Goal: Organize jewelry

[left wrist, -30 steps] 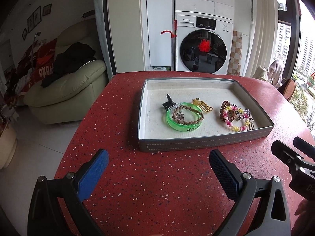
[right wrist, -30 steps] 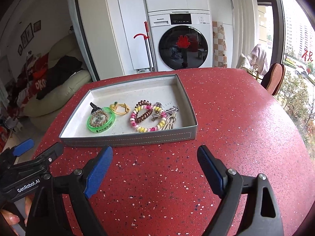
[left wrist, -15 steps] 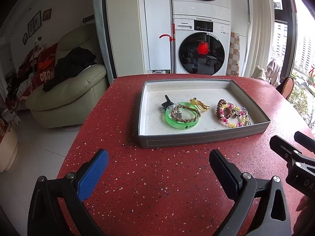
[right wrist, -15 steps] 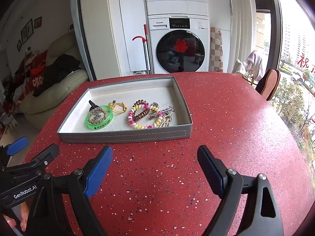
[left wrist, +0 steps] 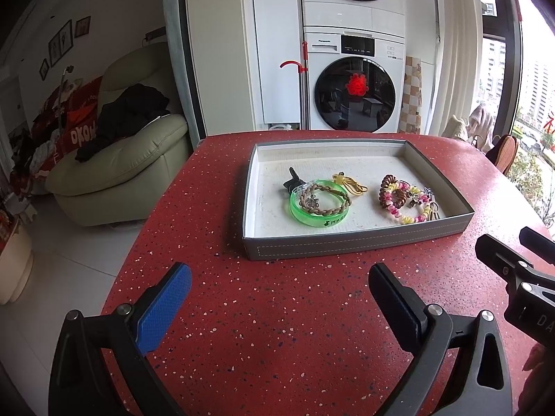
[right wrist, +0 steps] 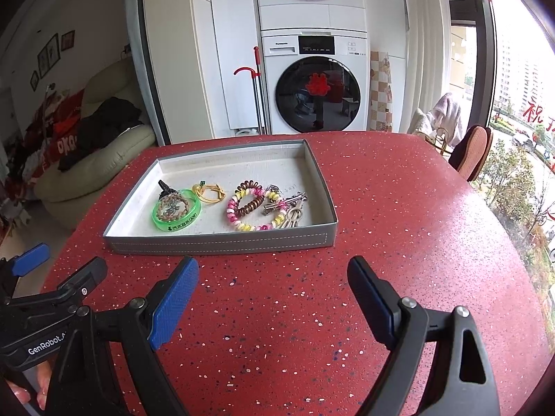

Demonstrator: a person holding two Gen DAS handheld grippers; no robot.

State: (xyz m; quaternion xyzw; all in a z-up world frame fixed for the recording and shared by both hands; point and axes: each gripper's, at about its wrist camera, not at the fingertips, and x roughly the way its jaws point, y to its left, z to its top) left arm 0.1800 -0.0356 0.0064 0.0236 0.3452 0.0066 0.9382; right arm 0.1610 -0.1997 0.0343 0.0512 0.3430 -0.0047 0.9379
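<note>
Tray: a shallow grey tray [left wrist: 357,249] sits on the red speckled table [left wrist: 277,312]; everything below is placed against it.
Jewelry: all of it lies inside the tray, toward the near wall; a green bangle [left wrist: 321,216] with a braided bracelet [left wrist: 327,201] resting on it; a black clip [left wrist: 293,182] touching the bangle's far side; a yellow cord [left wrist: 350,183] just beyond the bangle; a pink and yellow coil bracelet [left wrist: 404,204] with a brown coil [left wrist: 390,185] on it, toward the tray's right end.
Left gripper: [left wrist: 277,298] hovers over bare table in front of the tray; its jaws stand wide apart, nothing between them.
Right gripper: [right wrist: 274,287] likewise in front of the tray, jaws spread wide and empty.
Only the right view shows: silver hair clips [right wrist: 288,204] laid out clearly beside the coil bracelet; a fingertip [right wrist: 20,390] under the left gripper's handle.
Only the left view shows: the clips half hidden behind the coil bracelet; more of the cream sofa [left wrist: 114,173] beyond the tray's left side.
Both views: a washing machine [left wrist: 353,83] behind the tray.
</note>
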